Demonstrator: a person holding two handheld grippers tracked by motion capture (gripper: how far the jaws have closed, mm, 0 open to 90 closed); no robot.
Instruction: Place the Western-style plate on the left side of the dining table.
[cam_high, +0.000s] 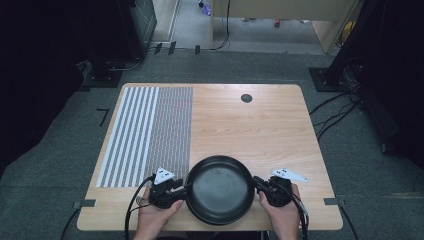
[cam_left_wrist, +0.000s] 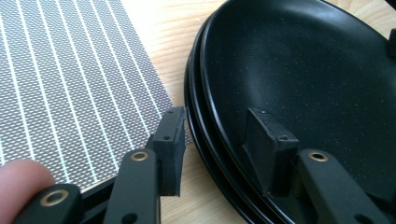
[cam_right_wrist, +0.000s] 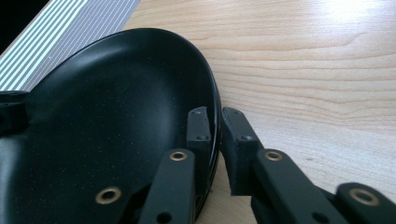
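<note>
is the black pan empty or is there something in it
Empty. The black pan shows a bare dark inside in the high view, and both gripper views show only its speckled surface, apart from the gripper pads at its rim.

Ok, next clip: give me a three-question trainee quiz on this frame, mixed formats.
1. True or false: the black pan lies on the striped mat.
2. Which gripper's jaws stand wide apart over the pan's rim: A left gripper, B right gripper?
3. Fill in: the pan sits at the table's ____ edge.

Key: 1 false, it rests on bare wood beside the mat. 2 A. 3 near.
</note>
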